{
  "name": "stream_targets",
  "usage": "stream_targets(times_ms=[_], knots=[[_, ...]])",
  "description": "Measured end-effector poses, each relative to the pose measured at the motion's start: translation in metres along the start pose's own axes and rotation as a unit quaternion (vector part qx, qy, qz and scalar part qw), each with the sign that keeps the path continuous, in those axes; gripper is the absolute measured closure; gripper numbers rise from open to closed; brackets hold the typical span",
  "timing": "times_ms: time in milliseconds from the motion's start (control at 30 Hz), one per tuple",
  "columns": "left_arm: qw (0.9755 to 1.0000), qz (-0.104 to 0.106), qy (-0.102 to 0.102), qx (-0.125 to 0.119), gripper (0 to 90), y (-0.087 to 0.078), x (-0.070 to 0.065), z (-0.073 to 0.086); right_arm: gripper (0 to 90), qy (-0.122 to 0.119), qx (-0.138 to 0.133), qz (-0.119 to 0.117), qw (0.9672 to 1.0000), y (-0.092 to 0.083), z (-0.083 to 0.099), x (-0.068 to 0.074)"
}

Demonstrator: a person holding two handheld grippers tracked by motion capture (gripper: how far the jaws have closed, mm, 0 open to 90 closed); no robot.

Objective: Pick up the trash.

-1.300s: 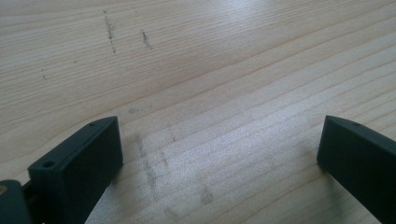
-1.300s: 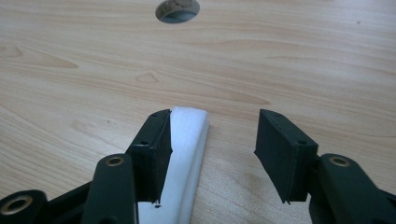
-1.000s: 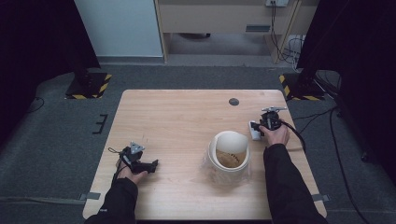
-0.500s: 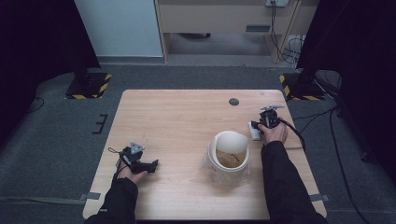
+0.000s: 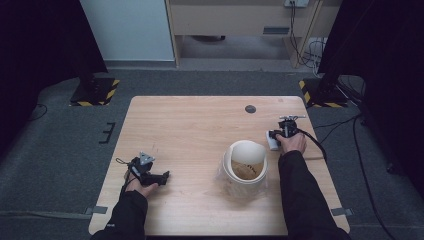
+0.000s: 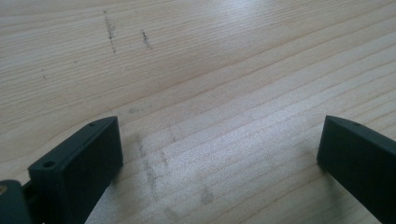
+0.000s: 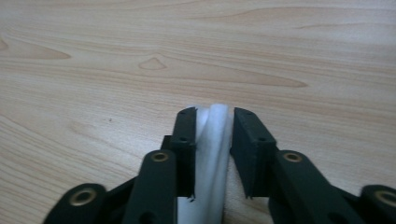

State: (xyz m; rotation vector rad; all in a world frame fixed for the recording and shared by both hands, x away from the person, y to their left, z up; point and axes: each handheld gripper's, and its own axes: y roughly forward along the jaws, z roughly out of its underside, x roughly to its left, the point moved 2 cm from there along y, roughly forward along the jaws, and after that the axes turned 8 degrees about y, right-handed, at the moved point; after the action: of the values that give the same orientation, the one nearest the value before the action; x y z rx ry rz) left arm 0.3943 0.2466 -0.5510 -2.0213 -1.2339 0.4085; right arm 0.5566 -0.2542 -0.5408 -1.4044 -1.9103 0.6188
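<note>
Right gripper (image 5: 278,137): positioned near the right edge of the table (image 5: 190,130), roughly midway along it, held in the person's right hand (image 5: 291,143). In the right gripper view the jaws have just been closing and now stand close together, with a white pad (image 7: 214,154) between them. The pad stands on edge in the gap, looks soft and folded, and runs from the jaw tips back towards the gripper body. The left jaw face lies against it. Along the right jaw face a thin dark gap shows over part of the length, so full contact on that side cannot be confirmed. From the high view the pad (image 5: 273,142) appears as a small white piece at the gripper's tip, on the table surface, just right of the cup.

Left gripper (image 5: 162,176): near the front left corner of the table, lying low over the surface, held in the left hand (image 5: 141,184). In the left gripper view the jaws stand wide apart with bare wood between them. Faint grey scuff marks (image 6: 149,168) run across the wood there.

Cup (image 5: 245,164): a white container, open at the top, with brown contents visible inside, standing right of centre towards the front edge. It is near the right gripper but apart from it.

A small dark round spot (image 5: 250,109) sits near the back edge.
</note>
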Motion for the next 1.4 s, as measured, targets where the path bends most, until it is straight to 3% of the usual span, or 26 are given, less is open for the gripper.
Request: stream_targets(times_ms=[267,433,567,667,867,967,1000,1400], knots=[[1.0000,0.000,0.000,0.000,0.0,0.000,0.000,0.000,82.5,0.050,-0.018,-0.024,0.9983,-0.001,0.006,-0.002],[1.0000,0.000,0.000,0.000,0.0,0.000,0.000,0.000,84.0,0.045,-0.012,-0.026,0.9986,-0.006,0.005,-0.003],[1.0000,0.000,0.000,0.000,0.0,0.000,0.000,0.000,83.9,0.054,-0.038,-0.042,0.9969,-0.024,0.002,-0.009],[1.0000,-0.001,0.000,0.000,0.0,0.000,0.000,0.000,83.8,0.047,-0.057,-0.054,0.9958,-0.034,-0.001,-0.009],[1.0000,-0.001,0.000,0.000,0.0,0.000,0.000,0.000,83.8,0.032,-0.113,-0.099,0.9882,-0.075,-0.012,0.000],[1.0000,-0.001,-0.001,0.000,0.0,0.000,0.000,0.000,83.7,0.026,-0.124,-0.109,0.9860,-0.085,-0.012,0.003],[1.0000,-0.001,-0.001,0.000,0.0,0.000,0.000,0.000,83.7,0.022,-0.135,-0.120,0.9834,-0.098,-0.011,0.006],[1.0000,0.001,-0.001,-0.001,0.0,0.000,0.000,0.000,83.7,0.006,-0.187,-0.145,0.9716,-0.157,0.004,0.019]])
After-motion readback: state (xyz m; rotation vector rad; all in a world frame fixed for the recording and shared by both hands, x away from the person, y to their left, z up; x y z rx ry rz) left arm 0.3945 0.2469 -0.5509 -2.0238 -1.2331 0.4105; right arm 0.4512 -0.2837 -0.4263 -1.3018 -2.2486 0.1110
